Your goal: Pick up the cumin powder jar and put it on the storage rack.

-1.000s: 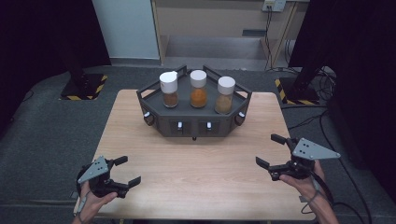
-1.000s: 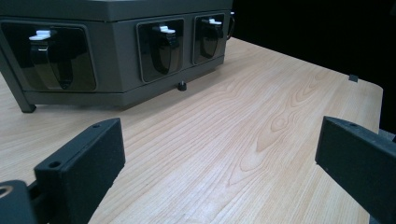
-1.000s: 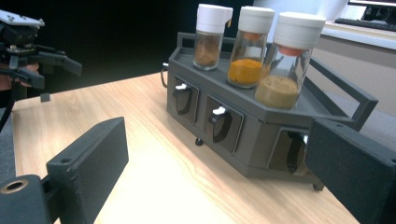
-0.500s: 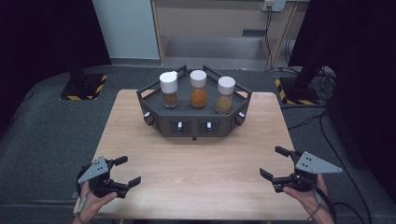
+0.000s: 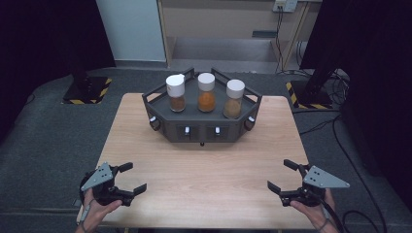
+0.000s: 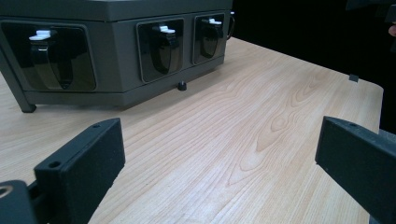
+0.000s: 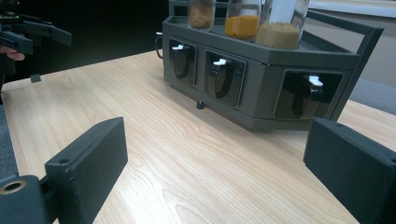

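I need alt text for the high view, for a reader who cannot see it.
A dark grey angular rack holding three white-capped glass spice jars stands at the far side of a light wooden table. Near the front edge, a person's hands hold the left gripper and the right gripper, both open and holding nothing.

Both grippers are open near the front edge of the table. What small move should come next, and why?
Probably bring the right gripper forward toward the dark rack. Both it and the left gripper are open, hold nothing and stand far from the three spice jars, which stand upright on the rack.
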